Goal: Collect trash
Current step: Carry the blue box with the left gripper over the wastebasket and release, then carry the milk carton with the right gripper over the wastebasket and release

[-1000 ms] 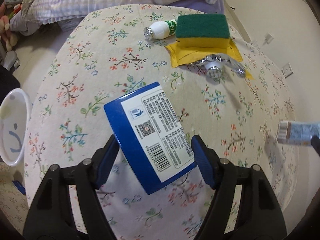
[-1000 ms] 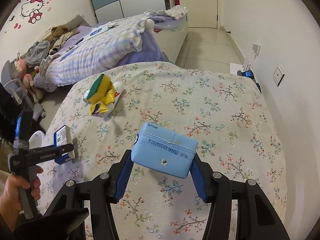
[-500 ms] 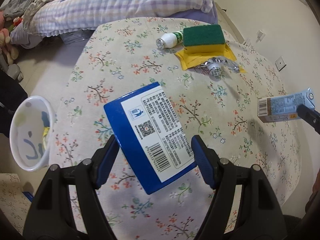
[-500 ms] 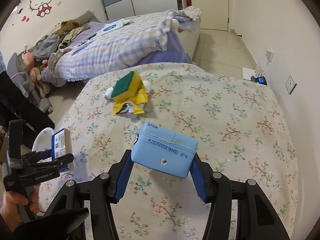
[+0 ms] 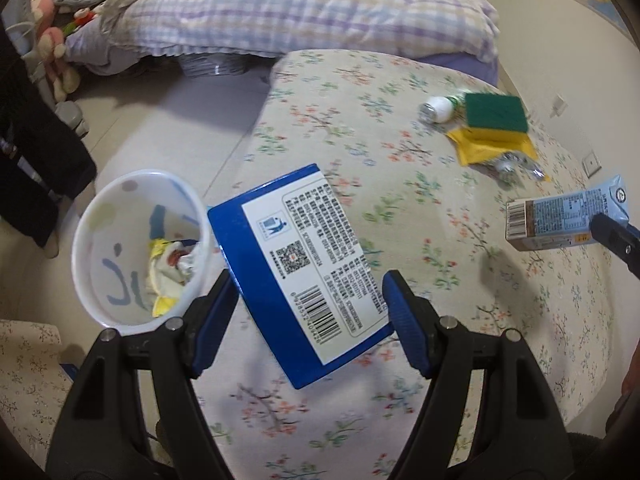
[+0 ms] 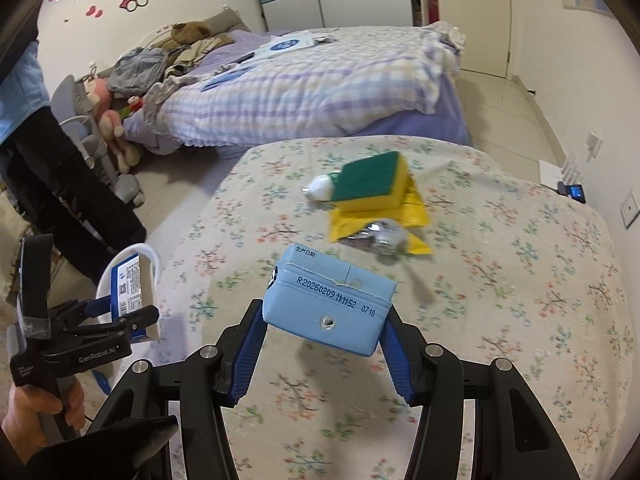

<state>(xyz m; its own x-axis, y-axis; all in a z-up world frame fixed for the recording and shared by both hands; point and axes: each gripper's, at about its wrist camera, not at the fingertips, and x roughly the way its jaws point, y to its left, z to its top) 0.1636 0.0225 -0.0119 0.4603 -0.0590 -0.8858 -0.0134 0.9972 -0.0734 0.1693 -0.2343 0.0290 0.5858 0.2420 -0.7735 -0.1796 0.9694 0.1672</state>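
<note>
Left wrist view shows my left gripper (image 5: 306, 300) clamped on the dark blue carton (image 5: 298, 270), which hangs above the table (image 5: 400, 200) edge just beside the white bin (image 5: 140, 248). My right gripper (image 6: 322, 350) is clamped on the light blue carton (image 6: 330, 308), held off the flowered cloth near the table's middle. Progress, as I judge it: the bin already holds crumpled yellow and white wrappers, both cartons are lifted but neither is dropped in yet, and four pieces are left on the table's far side: a green and yellow sponge (image 5: 496, 118) sitting on a yellow wrapper (image 5: 492, 148), a small white bottle (image 5: 438, 109) touching them, and a crumpled foil piece (image 5: 516, 166) at the wrapper's edge. Compared with a second ago, both hands have swept sideways toward the bin: then the bin was only a sliver at the left edge of the left wrist view, and now its whole mouth shows beside the blue carton. The right hand's carton has come further into that view too. Neither grip has changed, and the pile on the table has not been touched.
</note>
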